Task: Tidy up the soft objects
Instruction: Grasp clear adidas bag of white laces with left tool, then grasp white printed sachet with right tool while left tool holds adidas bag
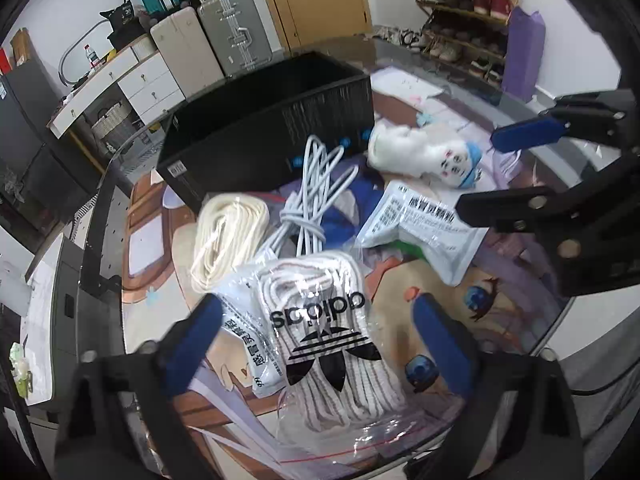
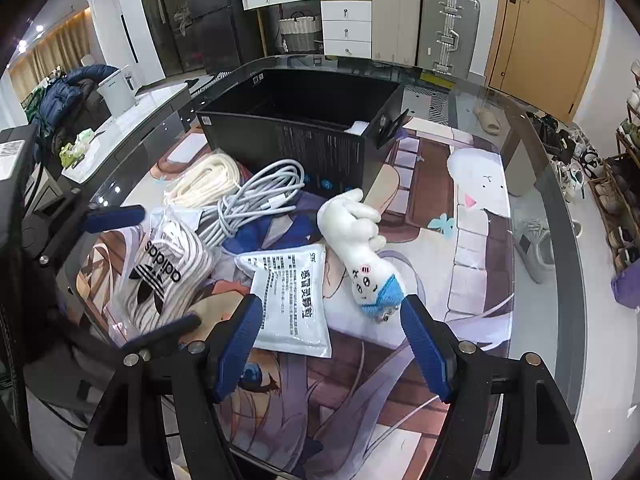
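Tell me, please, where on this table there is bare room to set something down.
Bare mat lies right of the plush toy, out to the table edge. The black box also looks mostly free inside. It is crowded left of the toy, where the sachet, cable and bagged laces overlap.

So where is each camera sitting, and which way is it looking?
Left wrist: on the left gripper, looking down along its open blue fingers at the adidas bag; the right gripper shows at the right edge.
Right wrist: on the right gripper, open, facing the white plush toy and medicine packet; the left gripper shows on the left.
Both see: black box, grey cable, cream bundle.
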`<state>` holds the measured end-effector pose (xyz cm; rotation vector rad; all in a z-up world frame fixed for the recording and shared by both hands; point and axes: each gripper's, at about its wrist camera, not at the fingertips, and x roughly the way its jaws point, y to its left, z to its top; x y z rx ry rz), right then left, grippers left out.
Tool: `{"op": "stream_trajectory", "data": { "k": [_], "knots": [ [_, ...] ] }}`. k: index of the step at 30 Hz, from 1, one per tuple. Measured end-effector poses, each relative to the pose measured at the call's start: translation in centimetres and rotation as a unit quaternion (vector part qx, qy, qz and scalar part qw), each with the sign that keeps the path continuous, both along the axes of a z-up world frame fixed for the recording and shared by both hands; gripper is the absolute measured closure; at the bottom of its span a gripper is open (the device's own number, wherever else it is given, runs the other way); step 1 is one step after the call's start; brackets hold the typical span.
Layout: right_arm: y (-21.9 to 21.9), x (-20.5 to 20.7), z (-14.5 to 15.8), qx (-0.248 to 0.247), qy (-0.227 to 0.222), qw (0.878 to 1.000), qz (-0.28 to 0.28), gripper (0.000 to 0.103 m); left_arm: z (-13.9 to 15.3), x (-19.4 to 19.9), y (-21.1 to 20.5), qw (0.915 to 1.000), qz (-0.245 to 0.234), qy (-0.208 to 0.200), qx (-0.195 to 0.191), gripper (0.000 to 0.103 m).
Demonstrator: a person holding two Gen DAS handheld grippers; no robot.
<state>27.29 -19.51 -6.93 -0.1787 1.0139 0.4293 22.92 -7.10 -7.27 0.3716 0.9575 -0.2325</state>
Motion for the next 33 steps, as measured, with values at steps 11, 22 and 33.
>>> {"op": "stream_trajectory", "data": {
  "k": [11, 22, 33],
  "knots": [
    [1.7, 0.4, -1.5, 0.004, 0.021, 1.0, 0.013, 0.03, -0.1, 0.9, 1.6, 0.9995, 0.004, 0.023, -0.021, 0.057],
    [3.9, 1.4, -3.6, -0.006, 0.045, 0.999, 0.027, 0.03, 1.2, 0.8, 3.2, 0.9991, 0.015, 0.011, -0.037, 0.059],
    [4.7, 1.3, -3.5, -0.016, 0.04, 0.998, 0.039, 0.05, 1.0, 0.8, 3.3, 0.999, 0.011, 0.017, -0.039, 0.059]
  ]
}}
